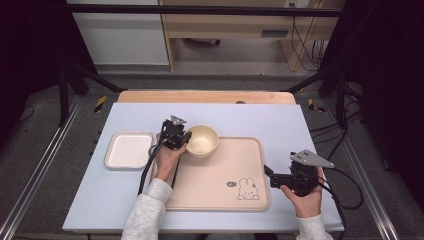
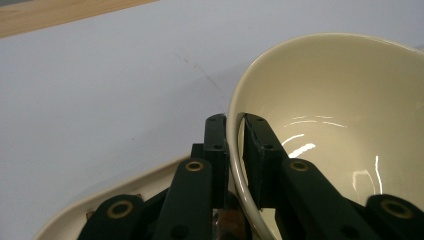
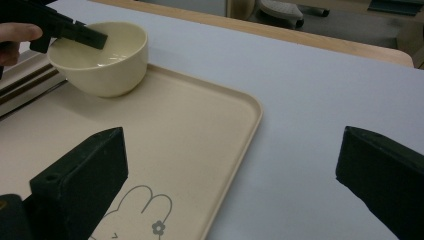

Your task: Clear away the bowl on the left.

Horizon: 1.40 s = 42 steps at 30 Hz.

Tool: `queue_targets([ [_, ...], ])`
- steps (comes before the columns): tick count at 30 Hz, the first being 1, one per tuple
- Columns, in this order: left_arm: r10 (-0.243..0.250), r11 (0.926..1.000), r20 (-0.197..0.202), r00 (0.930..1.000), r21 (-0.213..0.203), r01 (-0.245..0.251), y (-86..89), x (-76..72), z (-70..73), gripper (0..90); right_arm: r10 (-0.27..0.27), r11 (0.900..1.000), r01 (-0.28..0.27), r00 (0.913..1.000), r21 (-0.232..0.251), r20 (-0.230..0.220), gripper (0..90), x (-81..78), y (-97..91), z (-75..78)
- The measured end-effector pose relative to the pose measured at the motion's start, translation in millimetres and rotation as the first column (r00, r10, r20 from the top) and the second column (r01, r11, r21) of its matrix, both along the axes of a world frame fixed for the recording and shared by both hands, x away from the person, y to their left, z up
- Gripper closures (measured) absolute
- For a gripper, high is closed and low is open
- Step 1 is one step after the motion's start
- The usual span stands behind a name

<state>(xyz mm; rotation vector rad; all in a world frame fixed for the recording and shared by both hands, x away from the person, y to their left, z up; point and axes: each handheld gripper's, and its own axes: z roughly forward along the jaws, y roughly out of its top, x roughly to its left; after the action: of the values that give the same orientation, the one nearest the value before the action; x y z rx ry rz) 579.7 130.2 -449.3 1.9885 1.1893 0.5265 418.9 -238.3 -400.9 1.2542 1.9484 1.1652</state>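
Lavender-covered tabletop (image 1: pixel 280 120): left hand-held gripper (image 1: pixel 183 138) clamps cream bowl (image 1: pixel 202 139) rim on tray (image 1: pixel 220 172), right hand-held gripper (image 1: pixel 268 176) idle, jaws apart; next likely lifting the bowl level.

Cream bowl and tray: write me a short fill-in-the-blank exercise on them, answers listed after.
1. The left gripper is shut on the ____ of the cream bowl.
2. The tray has a ____ drawn in one corner.
3. The jaws of the right gripper stand wide ____.
4. The white square dish sits beside the tray and holds ____.

Missing words: rim; rabbit; open; nothing
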Motion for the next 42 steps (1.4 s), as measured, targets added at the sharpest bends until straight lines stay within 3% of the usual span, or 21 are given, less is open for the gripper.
queue_targets([
  [9,-0.007,0.9997,0.006,1.0,0.024,0.006,-1.5,-1.2,0.4,78.0,-0.001,1.0,0.001,1.0,0.004,-0.001,0.6,-0.2,-0.3,0.3],
  [17,-0.023,0.9997,0.035,0.9991,-0.006,0.023,5.7,-11.9,10.9,65.0,-0.005,1.0,0.005,1.0,0.003,-0.004,0.6,-0.1,-0.9,0.4],
  [28,-0.039,0.9981,0.123,0.9916,-0.042,0.045,25.0,-43.5,33.6,48.0,-0.008,1.0,0.008,0.9999,-0.003,-0.011,0.6,0.9,-0.4,-0.7],
  [42,-0.031,0.9987,0.201,0.9792,-0.032,0.038,63.7,-82.0,51.3,37.1,-0.01,0.9999,0.009,0.9998,-0.009,-0.019,0.6,2.4,-0.5,-2.4],
])
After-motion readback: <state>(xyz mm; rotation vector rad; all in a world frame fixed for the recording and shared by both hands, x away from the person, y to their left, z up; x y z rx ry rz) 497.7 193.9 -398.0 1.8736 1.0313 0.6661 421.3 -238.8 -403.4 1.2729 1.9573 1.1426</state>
